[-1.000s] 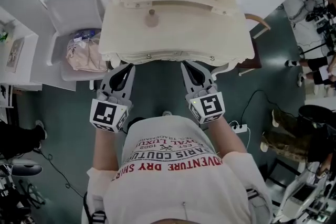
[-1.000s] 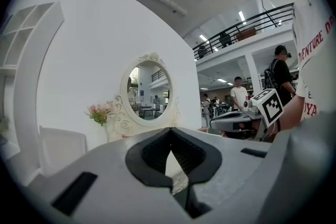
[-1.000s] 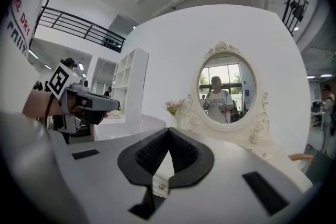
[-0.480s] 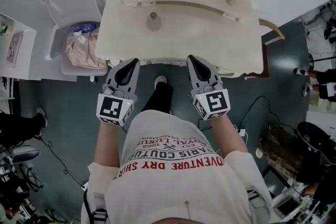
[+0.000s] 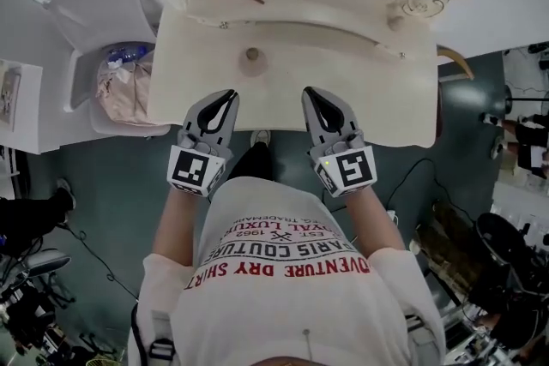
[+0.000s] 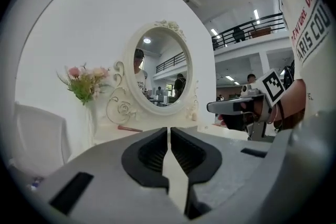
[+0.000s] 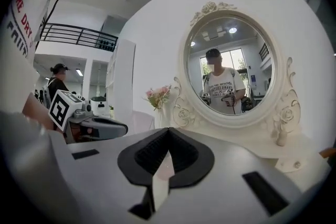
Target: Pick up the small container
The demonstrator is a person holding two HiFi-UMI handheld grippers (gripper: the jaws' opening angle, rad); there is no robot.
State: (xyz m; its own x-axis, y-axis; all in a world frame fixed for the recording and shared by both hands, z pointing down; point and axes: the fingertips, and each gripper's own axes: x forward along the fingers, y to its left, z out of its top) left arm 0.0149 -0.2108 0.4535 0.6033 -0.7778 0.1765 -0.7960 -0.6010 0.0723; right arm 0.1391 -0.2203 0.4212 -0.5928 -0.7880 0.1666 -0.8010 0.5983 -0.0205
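The left gripper (image 5: pixel 226 99) has its jaws closed together and holds nothing. The right gripper (image 5: pixel 312 93) is likewise closed and empty. Both sit over the near edge of the cream dressing table (image 5: pixel 369 90). The small round pinkish container (image 5: pixel 252 57) stands farther in, nearer the left gripper, ahead and slightly right of its tips.

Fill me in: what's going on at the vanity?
A person stands at a white dressing table with a gripper in each hand. The left gripper and the right gripper are both shut and empty, held side by side over the table's near edge. The small container sits untouched farther back on the tabletop, ahead of the left gripper. Nothing has been picked up yet.
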